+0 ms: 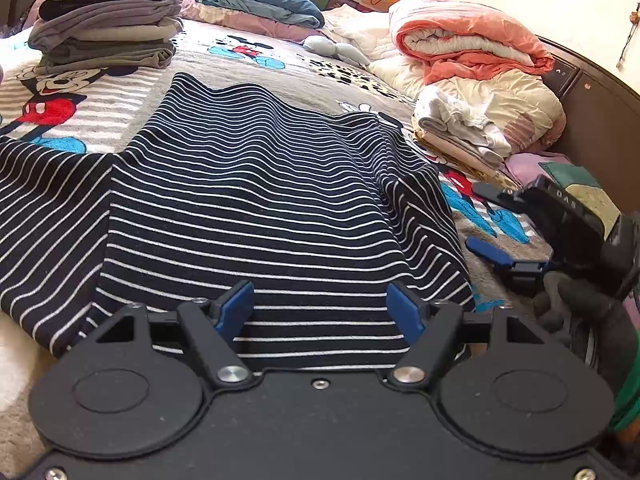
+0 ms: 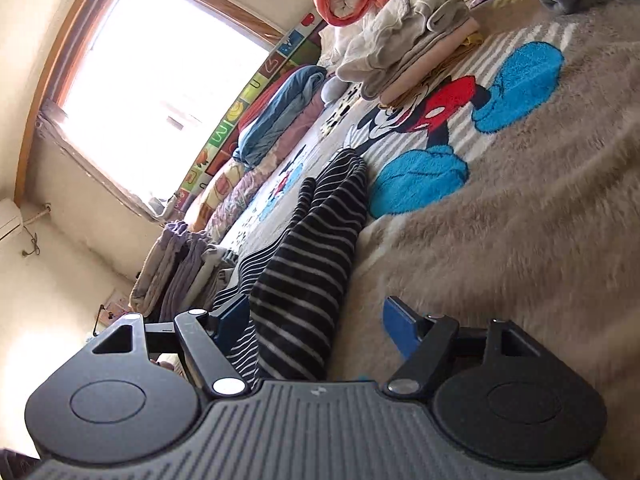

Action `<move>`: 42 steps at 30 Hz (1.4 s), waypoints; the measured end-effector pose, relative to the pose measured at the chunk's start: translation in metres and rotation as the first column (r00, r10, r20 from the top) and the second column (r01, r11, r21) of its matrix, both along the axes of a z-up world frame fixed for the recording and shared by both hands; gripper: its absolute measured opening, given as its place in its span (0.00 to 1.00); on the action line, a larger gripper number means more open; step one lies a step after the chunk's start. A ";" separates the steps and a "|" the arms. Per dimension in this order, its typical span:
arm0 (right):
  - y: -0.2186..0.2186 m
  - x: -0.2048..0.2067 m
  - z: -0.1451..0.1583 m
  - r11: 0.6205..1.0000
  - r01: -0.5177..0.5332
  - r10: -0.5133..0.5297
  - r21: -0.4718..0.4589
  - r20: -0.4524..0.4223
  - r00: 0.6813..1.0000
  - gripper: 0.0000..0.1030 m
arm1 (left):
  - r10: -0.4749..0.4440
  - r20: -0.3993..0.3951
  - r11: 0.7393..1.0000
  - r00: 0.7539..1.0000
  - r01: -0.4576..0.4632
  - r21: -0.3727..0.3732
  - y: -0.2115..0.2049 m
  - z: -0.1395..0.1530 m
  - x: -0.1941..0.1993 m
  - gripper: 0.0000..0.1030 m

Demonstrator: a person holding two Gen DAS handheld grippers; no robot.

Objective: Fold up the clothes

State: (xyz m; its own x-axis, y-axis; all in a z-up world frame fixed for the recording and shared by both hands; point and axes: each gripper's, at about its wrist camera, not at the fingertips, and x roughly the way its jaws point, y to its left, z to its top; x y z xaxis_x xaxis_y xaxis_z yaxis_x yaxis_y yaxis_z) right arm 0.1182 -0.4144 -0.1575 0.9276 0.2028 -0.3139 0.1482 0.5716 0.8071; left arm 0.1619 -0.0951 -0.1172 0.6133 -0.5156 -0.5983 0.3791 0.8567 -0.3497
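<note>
Both tongs released: left tongs (image 1: 320,312) hover over the striped shirt (image 1: 248,184) on the bed (image 1: 312,80), right tongs (image 2: 316,328) straddle its sleeve ungripped.

Bare blanket (image 1: 304,80) beyond the striped shirt (image 1: 256,200) lies passable between grey stack (image 1: 108,24) and pale pile (image 1: 460,128)

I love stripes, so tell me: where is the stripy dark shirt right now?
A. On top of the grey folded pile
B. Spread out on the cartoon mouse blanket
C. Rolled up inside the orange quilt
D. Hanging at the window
B: the striped shirt lies spread on the cartoon blanket, in front of the folded pile and apart from the orange quilt.
</note>
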 end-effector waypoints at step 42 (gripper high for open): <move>0.158 0.141 0.050 0.391 -0.539 0.356 -0.747 -0.417 0.836 0.63 | 0.024 -0.080 0.992 0.996 -0.034 -0.120 0.029 -0.005 0.021 0.70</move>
